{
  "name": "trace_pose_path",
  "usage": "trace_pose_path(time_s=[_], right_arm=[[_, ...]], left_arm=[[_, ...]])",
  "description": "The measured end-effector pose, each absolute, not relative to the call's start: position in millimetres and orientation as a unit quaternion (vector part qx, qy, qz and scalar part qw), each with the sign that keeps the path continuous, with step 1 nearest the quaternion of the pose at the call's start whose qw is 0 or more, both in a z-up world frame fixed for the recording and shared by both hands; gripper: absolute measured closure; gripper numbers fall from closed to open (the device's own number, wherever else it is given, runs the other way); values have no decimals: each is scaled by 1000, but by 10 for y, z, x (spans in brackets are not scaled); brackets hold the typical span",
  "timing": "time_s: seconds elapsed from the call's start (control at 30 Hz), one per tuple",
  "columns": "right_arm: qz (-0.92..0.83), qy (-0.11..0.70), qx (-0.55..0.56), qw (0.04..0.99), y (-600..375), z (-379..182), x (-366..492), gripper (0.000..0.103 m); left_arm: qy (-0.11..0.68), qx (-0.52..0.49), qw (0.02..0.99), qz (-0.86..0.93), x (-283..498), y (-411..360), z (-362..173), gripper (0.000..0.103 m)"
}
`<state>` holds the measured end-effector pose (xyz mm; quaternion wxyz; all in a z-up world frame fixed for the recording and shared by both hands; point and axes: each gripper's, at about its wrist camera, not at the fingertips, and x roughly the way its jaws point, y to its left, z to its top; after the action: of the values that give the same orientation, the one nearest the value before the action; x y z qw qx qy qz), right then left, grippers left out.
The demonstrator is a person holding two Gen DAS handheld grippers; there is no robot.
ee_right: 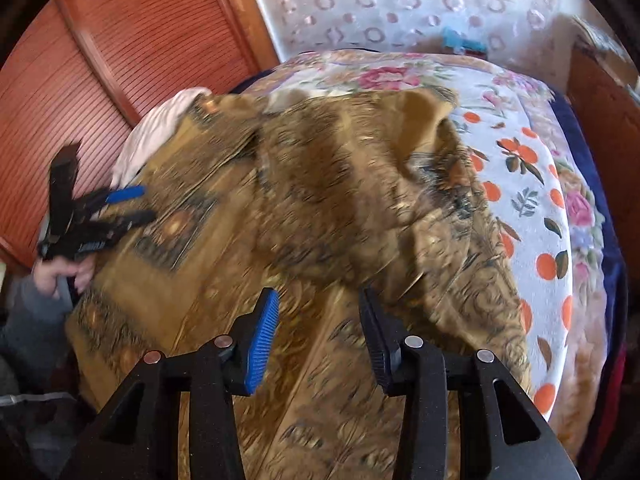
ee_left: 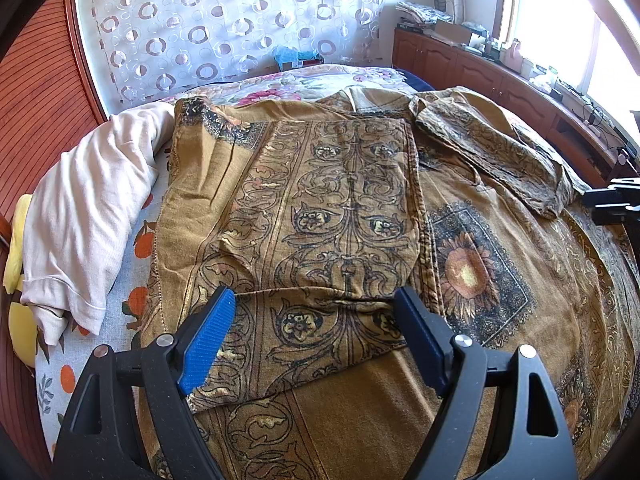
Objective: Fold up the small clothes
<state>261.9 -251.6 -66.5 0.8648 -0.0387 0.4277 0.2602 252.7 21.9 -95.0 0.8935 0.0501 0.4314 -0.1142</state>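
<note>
Brown patterned garment (ee_left: 344, 216) spread partly folded across a bed under a fruit-and-flower bedspread (ee_right: 532, 184). Beige garment (ee_left: 88, 216) bunched beside it. Left gripper (ee_left: 316, 300) and right gripper (ee_right: 318, 300) above, fingers spread, holding nothing. Beyond: circle-print curtain (ee_left: 224, 20), slatted wooden door (ee_right: 132, 40), cluttered wooden cabinets (ee_left: 480, 68).

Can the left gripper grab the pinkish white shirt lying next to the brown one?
Probably yes. The pinkish white shirt lies uncovered beside the brown garment, and the left gripper has open, empty jaws.
</note>
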Motion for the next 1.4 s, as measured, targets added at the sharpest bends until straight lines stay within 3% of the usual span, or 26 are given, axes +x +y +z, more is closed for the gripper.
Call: trace_pose_path(time_s=[0.23, 0.27, 0.3, 0.37, 0.4, 0.63, 0.83, 0.87, 0.9, 0.97, 1.13, 1.2, 1.27, 1.4], right_arm=[[188, 404, -58, 893, -2611, -710, 3026, 59], [187, 413, -51, 890, -2611, -784, 3104, 65], [192, 419, -46, 886, -2595, -835, 3146, 80], [196, 419, -43, 886, -2521, -894, 3122, 95], [203, 414, -39, 886, -2533, -884, 3087, 97], [249, 391, -23, 886, -2647, -790, 2633, 99], [223, 357, -54, 905, -2669, -742, 2605, 99], [222, 352, -51, 908, -2689, -740, 2643, 95], [220, 352, -50, 909, -2706, -749, 2696, 83], [223, 357, -52, 906, -2696, -794, 2769, 75], [232, 372, -68, 896, -2604, -934, 2924, 75], [242, 378, -68, 891, -2582, -977, 2939, 79], [247, 381, -75, 888, -2582, -1017, 2936, 97], [264, 387, -90, 879, -2580, -1071, 2868, 99]], left_arm=[[432, 50, 893, -114, 2527, 219, -951, 21], [432, 50, 893, -114, 2523, 213, -950, 21], [432, 50, 893, -114, 2522, 214, -950, 21], [430, 52, 894, -113, 2512, 211, -943, 21], [427, 54, 896, -108, 2481, 204, -921, 21], [364, 46, 913, -178, 2255, -280, -328, 21], [371, 69, 894, -242, 2505, -996, -358, 21], [380, 74, 887, -252, 2578, -1123, -403, 21], [387, 79, 882, -257, 2629, -1222, -430, 21], [397, 107, 875, -256, 2745, -1409, -502, 21], [425, 135, 859, -253, 2949, -1544, -627, 21], [435, 144, 853, -251, 3000, -1562, -683, 21], [438, 151, 850, -251, 3020, -1580, -731, 21], [442, 149, 848, -251, 3048, -1555, -802, 21]])
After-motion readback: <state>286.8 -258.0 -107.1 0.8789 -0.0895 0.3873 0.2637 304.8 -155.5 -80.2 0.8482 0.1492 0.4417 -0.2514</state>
